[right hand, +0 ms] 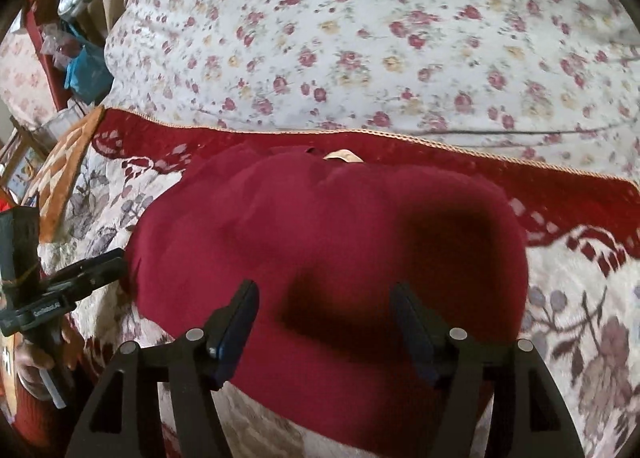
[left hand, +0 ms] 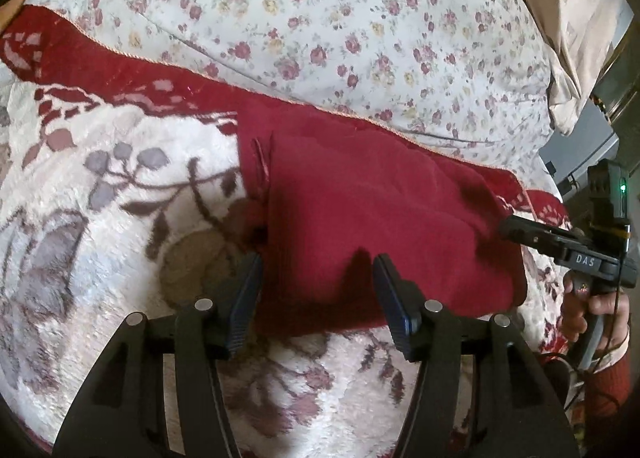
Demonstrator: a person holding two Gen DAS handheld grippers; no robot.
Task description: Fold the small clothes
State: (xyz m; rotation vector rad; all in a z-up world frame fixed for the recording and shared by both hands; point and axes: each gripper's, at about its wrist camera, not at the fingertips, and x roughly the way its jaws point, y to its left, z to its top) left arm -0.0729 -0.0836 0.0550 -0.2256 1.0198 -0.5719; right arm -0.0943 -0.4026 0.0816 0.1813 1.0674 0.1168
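Floral bedspread (left hand: 360, 18) far side, plush blanket (left hand: 100, 218) near, folded red garment (left hand: 380, 218) on it, left gripper (left hand: 318, 278) & right gripper (right hand: 324, 302) both w/ jaws apart, holding nothing.

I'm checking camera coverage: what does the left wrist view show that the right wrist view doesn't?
Only the left wrist view: a pale beige curtain-like cloth at upper right. Only the right wrist view: a beige tag at the dark red knitted garment's far edge, and blue plastic clutter at upper left. Both: the garment on the plush floral blanket, the rose-print quilt, and open jaws.
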